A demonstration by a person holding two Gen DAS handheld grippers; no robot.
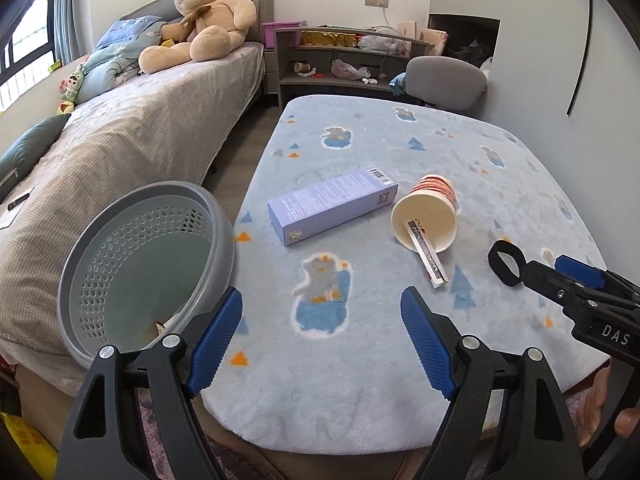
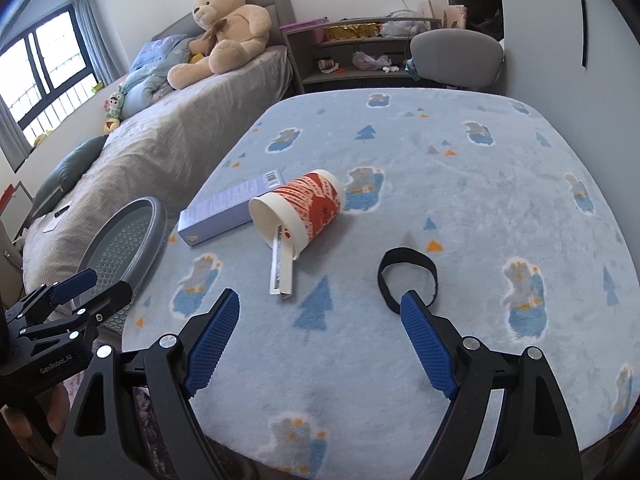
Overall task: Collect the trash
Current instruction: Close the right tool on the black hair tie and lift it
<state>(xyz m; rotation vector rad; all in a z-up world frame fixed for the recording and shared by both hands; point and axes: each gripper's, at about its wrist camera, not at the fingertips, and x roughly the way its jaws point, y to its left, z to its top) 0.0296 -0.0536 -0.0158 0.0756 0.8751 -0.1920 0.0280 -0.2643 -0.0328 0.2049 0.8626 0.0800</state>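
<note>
A paper cup with red print lies on its side on the blue fleece-covered table. A paper strip sticks out of its mouth. Left of it lies a purple box. A black strap loop lies right of the cup, by my right gripper's right finger. A grey perforated basket tilts at the table's left edge. My left gripper is open beside the basket. My right gripper is open and holds nothing.
A bed with a big teddy bear runs along the left. A grey chair and a cluttered shelf stand beyond the table's far edge. A small scrap lies in the basket's bottom.
</note>
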